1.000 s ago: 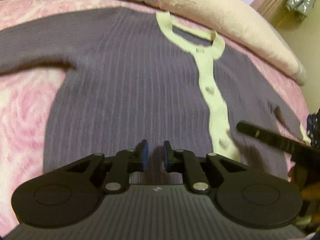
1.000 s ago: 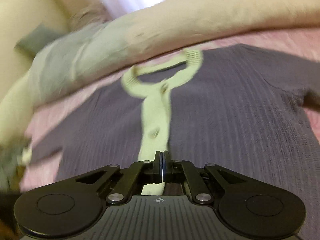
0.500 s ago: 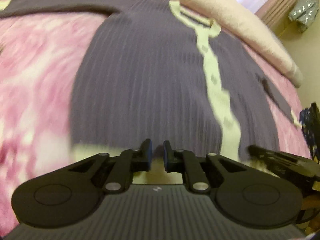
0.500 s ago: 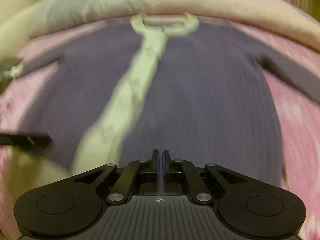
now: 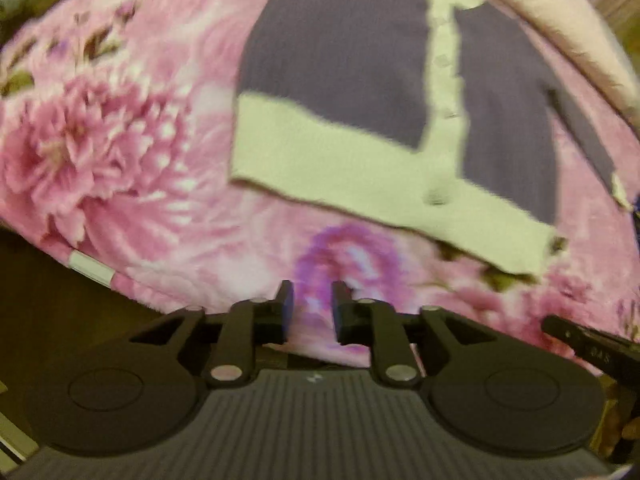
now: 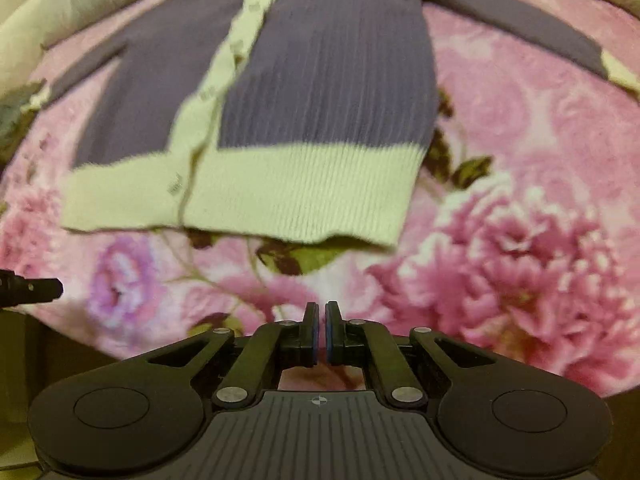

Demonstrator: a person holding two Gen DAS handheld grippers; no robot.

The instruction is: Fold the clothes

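A purple ribbed cardigan (image 5: 344, 52) with a pale cream hem, button band and collar lies flat, face up, on a pink floral bedspread (image 5: 120, 152). It also shows in the right wrist view (image 6: 320, 80), sleeves spread to both sides. My left gripper (image 5: 312, 308) is open by a small gap and empty, above the bedspread short of the hem. My right gripper (image 6: 321, 328) is shut, its blue pads nearly touching, empty, also short of the hem (image 6: 280, 196).
A cream quilt (image 5: 560, 20) is bunched along the far side of the bed behind the collar. The bed's near edge (image 5: 92, 268) drops to a dark floor at lower left. The other gripper's tip (image 6: 32, 290) shows at the left edge of the right wrist view.
Both grippers have pulled back from over the cardigan's body to the near side of the bed, past the hem. The left gripper's gap has widened slightly.
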